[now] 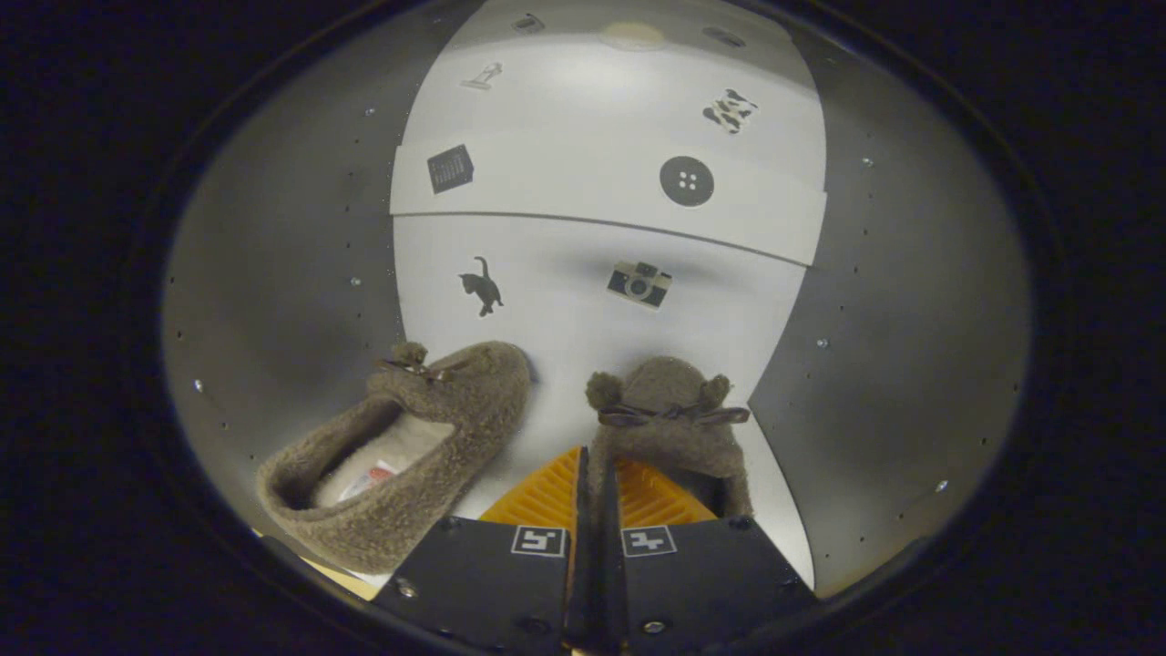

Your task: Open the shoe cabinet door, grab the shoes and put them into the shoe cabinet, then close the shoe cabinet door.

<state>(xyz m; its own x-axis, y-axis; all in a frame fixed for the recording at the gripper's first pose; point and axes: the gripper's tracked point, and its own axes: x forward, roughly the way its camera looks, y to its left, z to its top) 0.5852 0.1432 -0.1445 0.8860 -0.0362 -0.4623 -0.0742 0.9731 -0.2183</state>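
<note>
Your fuzzy brown slipper with the dark ribbon bow (pixel 669 424) sits pinched at its heel edge between the gripper's (pixel 597 497) two fingers, toe pointing away from you into the cabinet. The fingers are drawn almost together, both pressing on that thin fabric wall, so the gripper is clamped on the shoe. Just left of the fingers lies the matching second brown fleece slipper (pixel 410 446), apart from the held one, angled with its pale lined opening facing up and its toe toward the back. Both rest on the white cabinet shelf floor (pixel 565 319), which carries small picture stickers: a black cat (pixel 481 286) and a camera (pixel 639 283) beyond the shoes. Grey perforated side walls (pixel 282 273) close in left and right.
</note>
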